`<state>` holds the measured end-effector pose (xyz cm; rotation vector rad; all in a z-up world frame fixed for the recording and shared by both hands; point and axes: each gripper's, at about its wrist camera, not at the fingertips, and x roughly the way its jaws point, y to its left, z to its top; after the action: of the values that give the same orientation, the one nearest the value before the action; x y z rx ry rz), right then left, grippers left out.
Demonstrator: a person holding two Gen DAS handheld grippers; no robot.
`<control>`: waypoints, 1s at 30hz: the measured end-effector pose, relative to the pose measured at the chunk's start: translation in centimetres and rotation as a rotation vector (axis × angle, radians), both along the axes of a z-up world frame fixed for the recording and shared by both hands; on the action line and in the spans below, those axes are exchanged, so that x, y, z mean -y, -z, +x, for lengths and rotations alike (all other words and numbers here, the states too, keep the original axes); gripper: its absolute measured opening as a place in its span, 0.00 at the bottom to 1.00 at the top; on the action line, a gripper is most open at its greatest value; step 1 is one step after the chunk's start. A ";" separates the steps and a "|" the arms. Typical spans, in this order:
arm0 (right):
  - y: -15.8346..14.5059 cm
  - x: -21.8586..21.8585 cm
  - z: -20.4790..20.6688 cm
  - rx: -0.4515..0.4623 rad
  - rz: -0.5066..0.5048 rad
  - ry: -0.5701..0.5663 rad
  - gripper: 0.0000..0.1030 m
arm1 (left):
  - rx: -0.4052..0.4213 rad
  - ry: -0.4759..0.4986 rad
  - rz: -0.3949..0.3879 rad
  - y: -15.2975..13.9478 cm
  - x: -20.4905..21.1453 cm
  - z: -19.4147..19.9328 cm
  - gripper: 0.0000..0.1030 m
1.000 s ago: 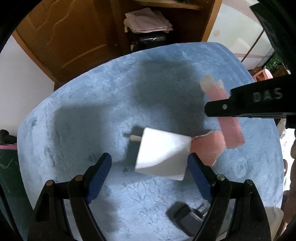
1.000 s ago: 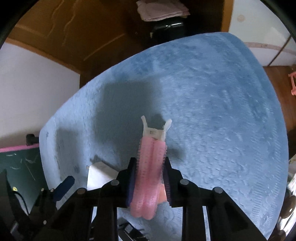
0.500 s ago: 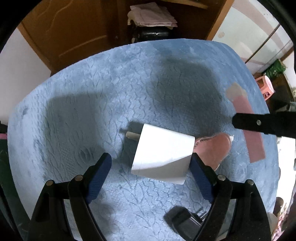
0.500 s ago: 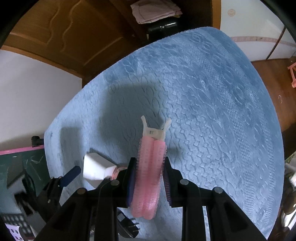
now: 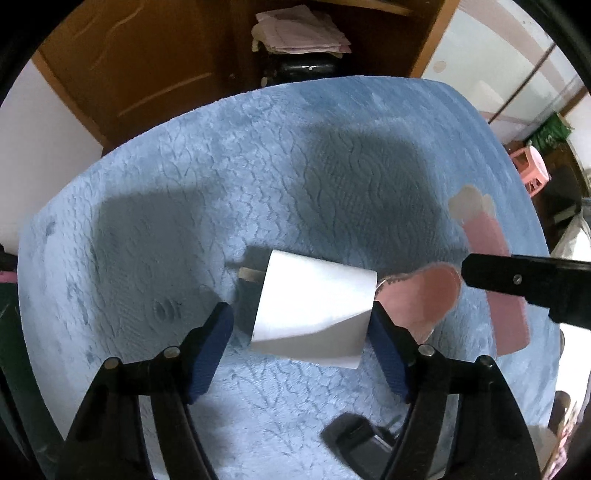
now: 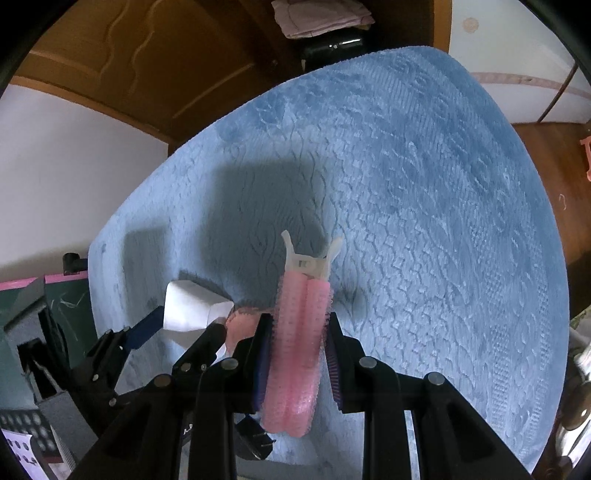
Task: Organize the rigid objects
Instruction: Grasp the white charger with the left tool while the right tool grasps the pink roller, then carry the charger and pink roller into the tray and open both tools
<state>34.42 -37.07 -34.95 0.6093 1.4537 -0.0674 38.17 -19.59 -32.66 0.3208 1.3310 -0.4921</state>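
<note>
Nearest my right wrist camera, my right gripper [image 6: 295, 362] is clamped hard across the middle of a pink bristly hair-roller clip with a white plastic hinge [image 6: 301, 332], lifted clear of the blue textured plush cover [image 6: 424, 184] so the clip can, I judge, be carried to its place. Nearest my left wrist camera lies a black plug-like object [image 5: 364, 441], half hidden. Just beyond it, my left gripper [image 5: 299, 332] straddles a white boxy plug adapter [image 5: 314, 306]; its jaws have just been closing, the right pad meets the adapter's edge, the left stands off with a gap, so nothing is gripped yet. A pink fuzzy pad [image 5: 421, 291] touches the adapter's far side. Farther off, a brown wooden cabinet [image 5: 147, 74] holds folded pale cloth [image 5: 299, 31].
</note>
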 end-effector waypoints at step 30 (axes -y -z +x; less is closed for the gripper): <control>-4.7 -1.0 -3.8 0.088 0.032 -0.037 0.26 | 0.185 0.052 0.013 -5.6 -0.9 -5.1 0.56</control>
<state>30.61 -36.07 -30.29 0.6042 1.3824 0.0117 33.07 -18.65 -27.11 0.4031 1.1486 -0.4859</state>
